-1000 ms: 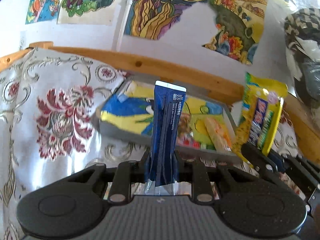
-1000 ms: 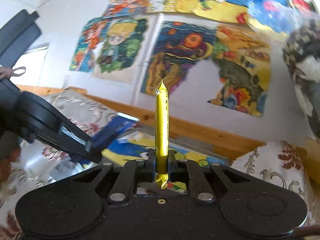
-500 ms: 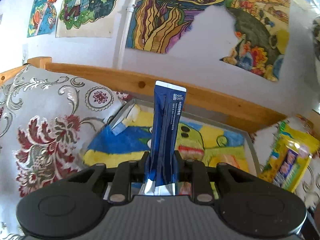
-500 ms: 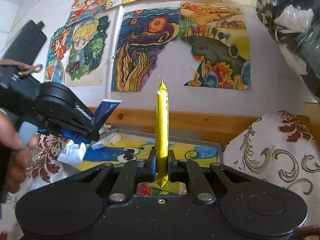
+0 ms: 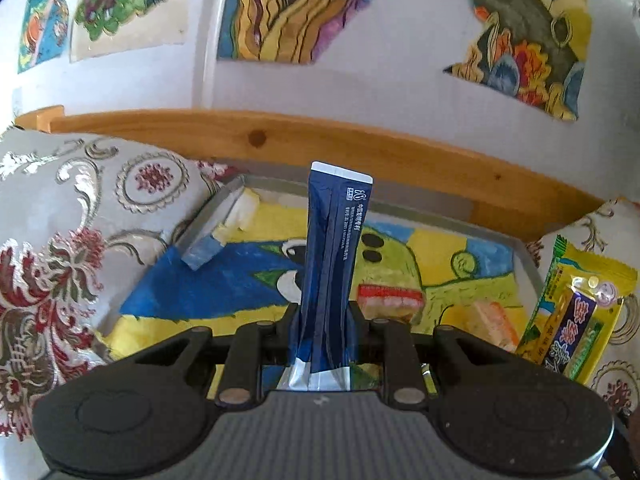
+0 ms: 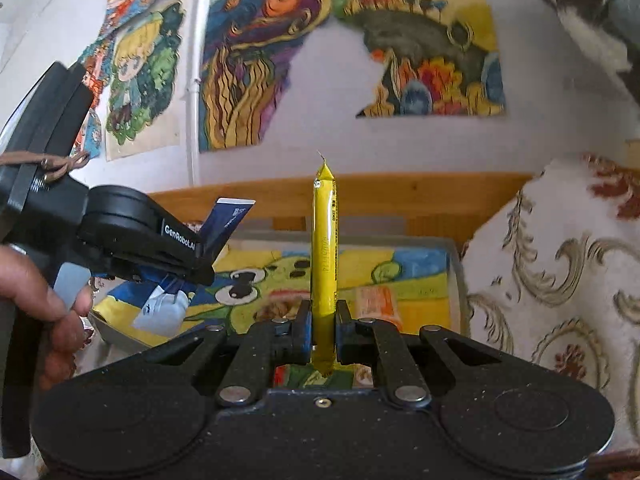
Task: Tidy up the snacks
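A bed (image 5: 60,240) carries everything here, spread with a silvery cover worked in red flowers and scrolls, and edged at the back by a wooden rail (image 5: 360,148) against the wall. On the cover lies a shallow grey tray (image 5: 212,224) lined with a bright painted picture in blue, yellow and green; a couple of small orange-and-white packets (image 5: 490,322) rest on its right part. Just beside the tray's right edge is a yellow snack packet (image 5: 576,312).

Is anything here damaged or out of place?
Yes. The wall painting is torn, with a ragged piece missing at its lower left. The tray has its near left corner bent, and its painted paper lining looks ragged there.
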Tool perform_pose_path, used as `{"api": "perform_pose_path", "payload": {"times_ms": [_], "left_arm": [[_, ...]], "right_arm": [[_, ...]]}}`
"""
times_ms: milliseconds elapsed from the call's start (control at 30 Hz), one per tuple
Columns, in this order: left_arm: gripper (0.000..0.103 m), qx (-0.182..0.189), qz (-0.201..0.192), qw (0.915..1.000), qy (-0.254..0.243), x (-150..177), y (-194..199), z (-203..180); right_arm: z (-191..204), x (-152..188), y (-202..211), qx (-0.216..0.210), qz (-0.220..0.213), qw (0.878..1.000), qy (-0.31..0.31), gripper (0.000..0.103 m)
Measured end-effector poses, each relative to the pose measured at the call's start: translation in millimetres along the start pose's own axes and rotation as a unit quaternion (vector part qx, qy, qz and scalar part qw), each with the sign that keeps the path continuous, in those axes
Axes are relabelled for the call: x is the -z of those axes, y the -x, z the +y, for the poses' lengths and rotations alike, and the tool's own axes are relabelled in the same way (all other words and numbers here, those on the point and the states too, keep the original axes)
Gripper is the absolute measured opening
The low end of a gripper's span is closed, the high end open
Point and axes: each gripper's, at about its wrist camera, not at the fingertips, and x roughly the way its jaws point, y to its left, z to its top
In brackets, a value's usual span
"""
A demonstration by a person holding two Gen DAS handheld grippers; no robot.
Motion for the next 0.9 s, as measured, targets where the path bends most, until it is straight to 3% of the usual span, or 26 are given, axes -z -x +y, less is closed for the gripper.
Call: {"api": "perform_pose_path", "payload": {"times_ms": [633,900], "left_arm": [[0.026,0.012,0.031,0.9994,0.01,5.0,-19.6,-0.9],[0.033,0.02,0.04,0.999,-0.003,5.2,-23.7,-7.4]], "right_arm": [[0.0,3.0,-17.4,-0.006,0.037,0.999,0.009,0.012],[0.7,1.2,-17.5,0.005,0.033,0.999,0.019,0.019]]}}
